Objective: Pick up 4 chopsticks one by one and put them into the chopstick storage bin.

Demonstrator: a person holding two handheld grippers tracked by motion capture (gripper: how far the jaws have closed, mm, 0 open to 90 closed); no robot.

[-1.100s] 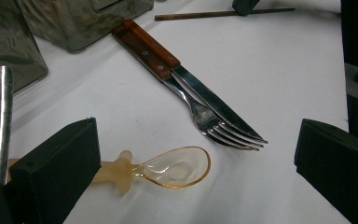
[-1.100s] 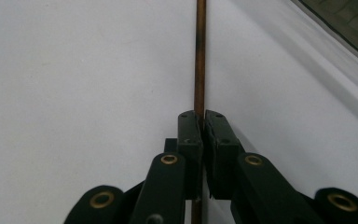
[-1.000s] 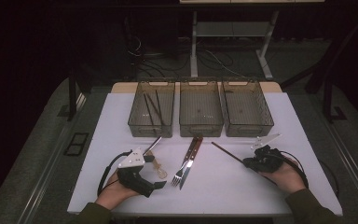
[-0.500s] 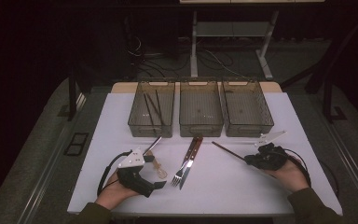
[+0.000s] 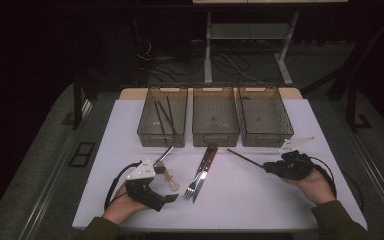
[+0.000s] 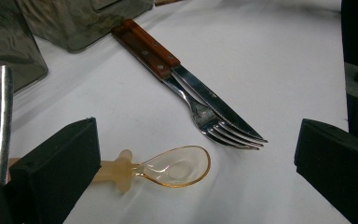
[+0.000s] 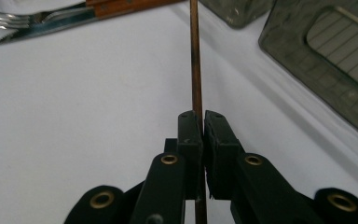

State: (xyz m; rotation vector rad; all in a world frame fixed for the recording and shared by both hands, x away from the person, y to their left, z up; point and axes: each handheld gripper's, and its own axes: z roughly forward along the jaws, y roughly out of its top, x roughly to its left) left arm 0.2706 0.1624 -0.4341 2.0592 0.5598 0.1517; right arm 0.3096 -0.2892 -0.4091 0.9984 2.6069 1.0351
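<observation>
My right gripper [image 5: 269,167] [image 7: 203,130] is shut on a thin dark chopstick [image 5: 245,157] [image 7: 196,60], which points away to the left towards the bins. Its far tip is close above the white table, in front of the middle bin [image 5: 215,131]. At the front left, my left gripper [image 5: 172,196] [image 6: 196,177] rests with its jaws wide open and nothing between them. Just beyond its jaws lies an amber plastic spoon [image 5: 169,181] [image 6: 177,165]. A fork [image 5: 192,187] [image 6: 214,133] and a wood-handled knife [image 5: 206,167] [image 6: 205,95] lie side by side at mid-table.
Three clear bins stand in a row at the back: the left bin [image 5: 145,127] holds dark chopsticks, the right bin [image 5: 286,127] looks bare. A metal handle [image 5: 164,155] [image 6: 2,121] lies by the spoon. White table surface [image 5: 250,200] lies between the two hands.
The right gripper has shifted slightly to the right with the chopstick still in it. The left gripper and the cutlery have not moved.
</observation>
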